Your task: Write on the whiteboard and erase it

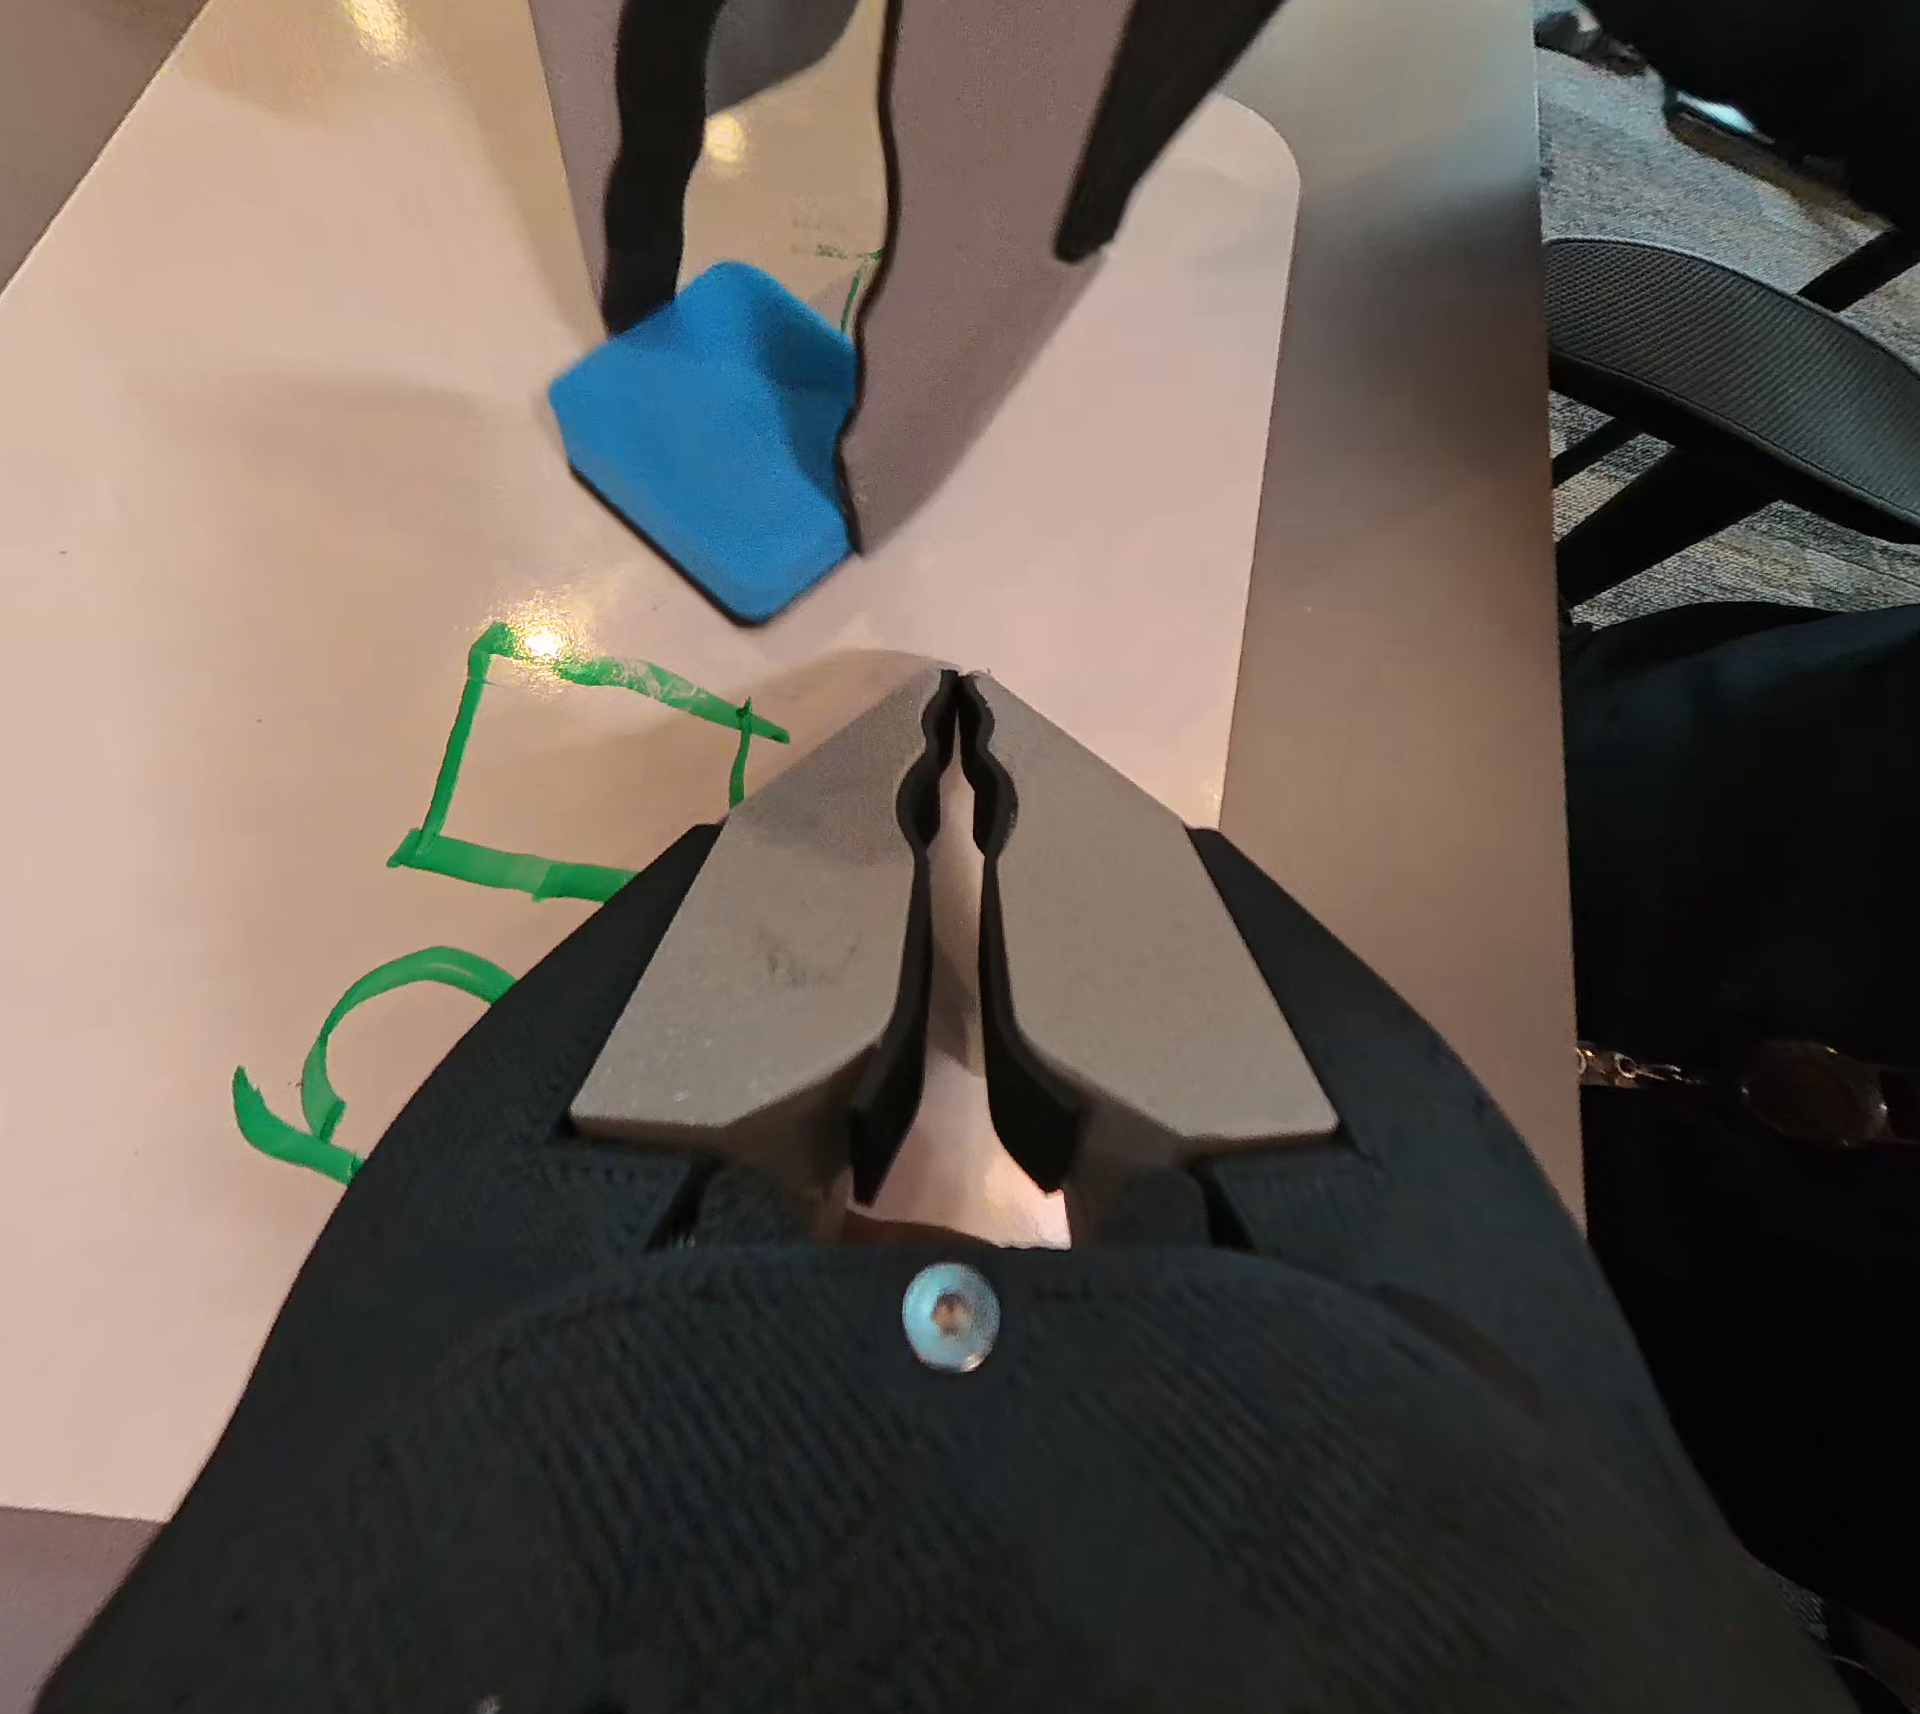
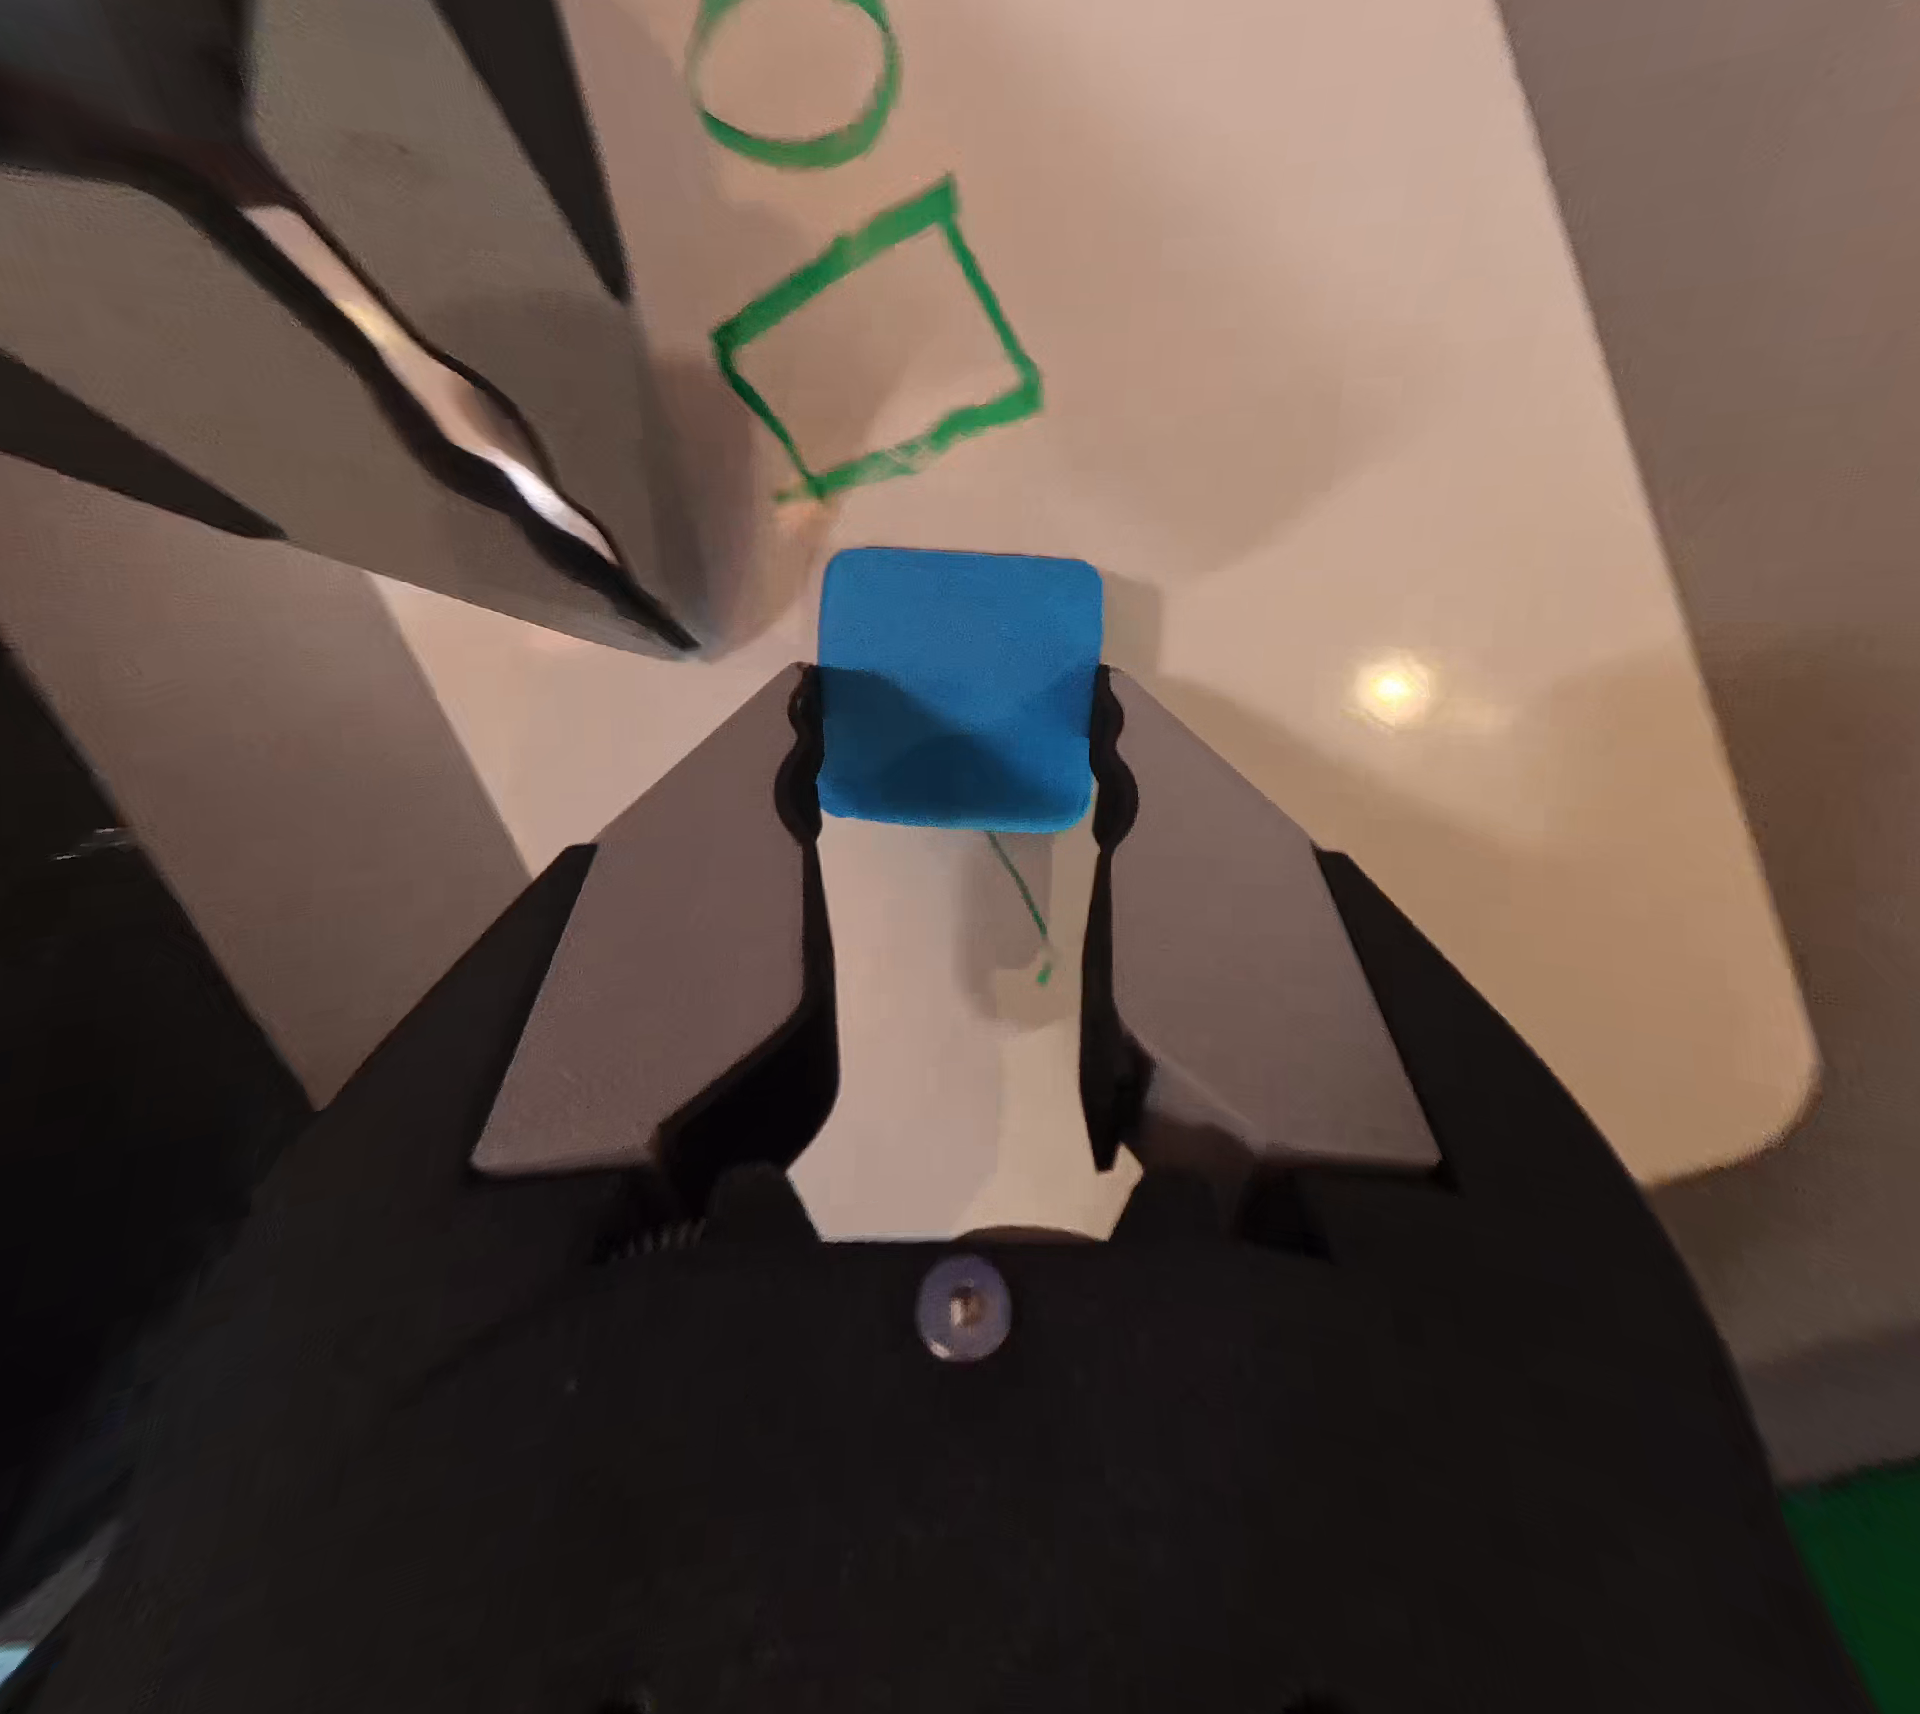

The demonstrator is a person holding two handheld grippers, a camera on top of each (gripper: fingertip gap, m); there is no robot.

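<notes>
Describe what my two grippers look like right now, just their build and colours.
Both match: the left gripper and right gripper each have a black textured body, two grey wedge-shaped fingers lined with wavy black pads, and one silver screw. No cables or sleeves show.

grey table [image 1: 1403, 521], perhaps office chair [image 1: 1745, 376], carpet [image 1: 1621, 158]

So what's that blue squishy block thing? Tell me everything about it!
The blue eraser is a small, soft-looking foam block with rounded corners and a matte skin. The right gripper pinches its two sides. Its underside seems pressed on the whiteboard, just short of the green square, with thin green traces behind it.
</notes>
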